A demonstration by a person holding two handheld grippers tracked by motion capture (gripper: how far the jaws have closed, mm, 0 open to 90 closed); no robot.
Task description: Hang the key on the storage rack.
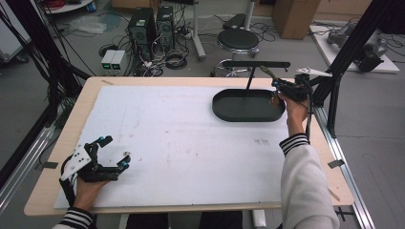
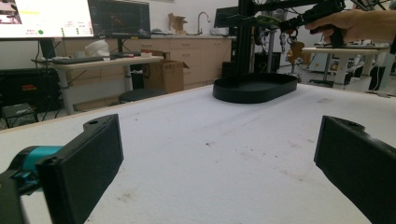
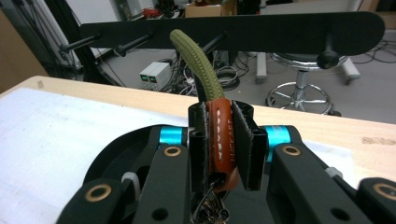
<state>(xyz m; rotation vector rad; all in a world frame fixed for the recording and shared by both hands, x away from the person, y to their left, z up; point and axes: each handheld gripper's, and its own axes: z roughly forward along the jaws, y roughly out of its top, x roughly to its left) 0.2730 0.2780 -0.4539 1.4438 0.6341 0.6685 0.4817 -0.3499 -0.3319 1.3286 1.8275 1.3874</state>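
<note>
Brown leather strap (image 3: 221, 135) between right fingers (image 3: 246, 140)

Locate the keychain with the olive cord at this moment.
The keychain is clamped in the right tongs, held at the table's far right above the black tray, just below the peg rack.

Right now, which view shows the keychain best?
The right gripper view: the keychain is close up, its brown leather tab clamped between the jaws, green loop rising. The high view shows it tiny; the left gripper view shows it far off, hanging.
</note>
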